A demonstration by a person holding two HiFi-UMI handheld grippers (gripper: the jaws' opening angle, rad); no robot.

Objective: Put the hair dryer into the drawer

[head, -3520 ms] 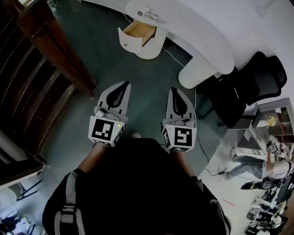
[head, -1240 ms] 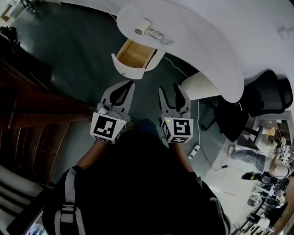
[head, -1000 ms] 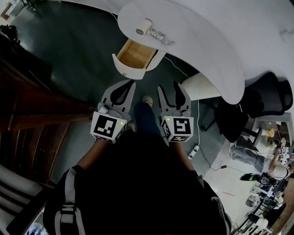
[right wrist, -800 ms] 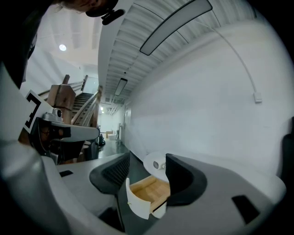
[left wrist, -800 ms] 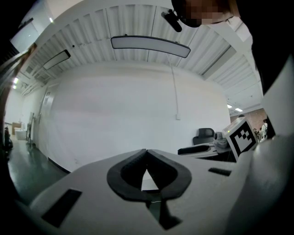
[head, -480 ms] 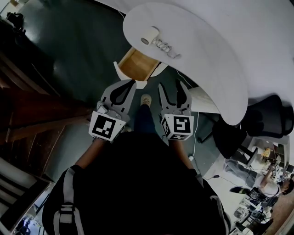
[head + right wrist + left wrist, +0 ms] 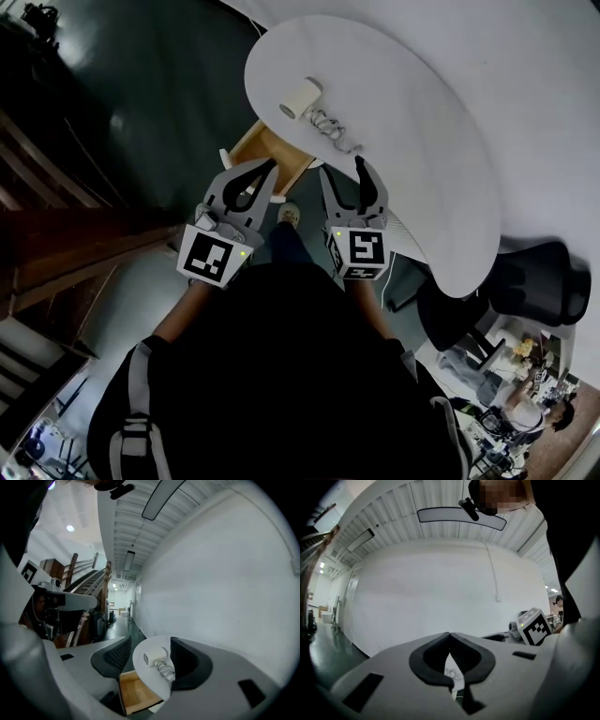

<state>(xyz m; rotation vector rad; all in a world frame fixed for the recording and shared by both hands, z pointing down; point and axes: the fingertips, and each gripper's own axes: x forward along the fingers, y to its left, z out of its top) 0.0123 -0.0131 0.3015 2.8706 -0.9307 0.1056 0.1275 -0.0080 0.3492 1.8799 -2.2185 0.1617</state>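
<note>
A white hair dryer (image 7: 302,97) lies on the curved white desk (image 7: 412,141), its coiled cord (image 7: 330,129) trailing beside it. Below the desk's near edge the wooden drawer (image 7: 265,153) stands pulled out. My left gripper (image 7: 269,168) is shut and empty, over the drawer's front. My right gripper (image 7: 343,170) is open at the desk's edge; its jaws have just been opening, with nothing between them. In the right gripper view the hair dryer (image 7: 153,657) and the drawer (image 7: 136,693) show beyond the right gripper (image 7: 151,641). The left gripper (image 7: 450,633) has its tips touching.
A dark wooden stair rail (image 7: 75,244) runs along the left. A black office chair (image 7: 525,281) stands at the right, past the desk's end. A white wall rises behind the desk. My shoe (image 7: 289,214) is on the dark green floor under the grippers.
The desk and drawer have come much closer as I walked up to them. Both grippers now reach the drawer and the desk's edge. The right jaws stand wider.
</note>
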